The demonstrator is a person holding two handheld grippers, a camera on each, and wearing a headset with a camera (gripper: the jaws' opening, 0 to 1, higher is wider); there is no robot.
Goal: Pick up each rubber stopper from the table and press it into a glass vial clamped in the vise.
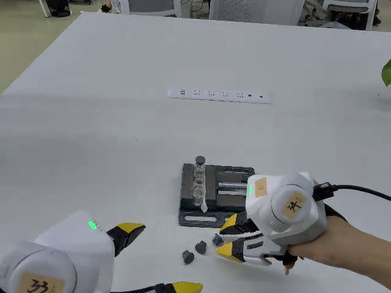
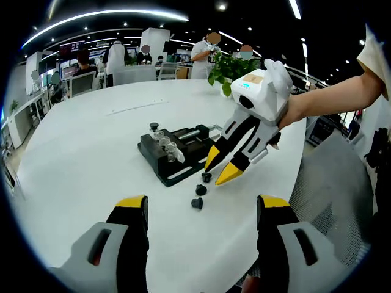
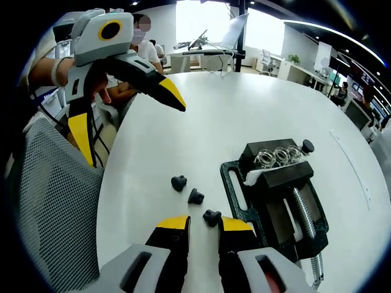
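Observation:
Three dark rubber stoppers lie in a row on the white table in front of the vise: the first, the second and the third. My right gripper is open, its yellow tips either side of that third stopper, which rests on the table. The black vise clamps a row of glass vials; the far vial carries a dark stopper. Low at the left, my left gripper stands wide open and holds nothing.
A white power strip lies further back on the table. A green leaf shows at the right edge. A mesh chair stands by the table's near edge. People and desks are in the background.

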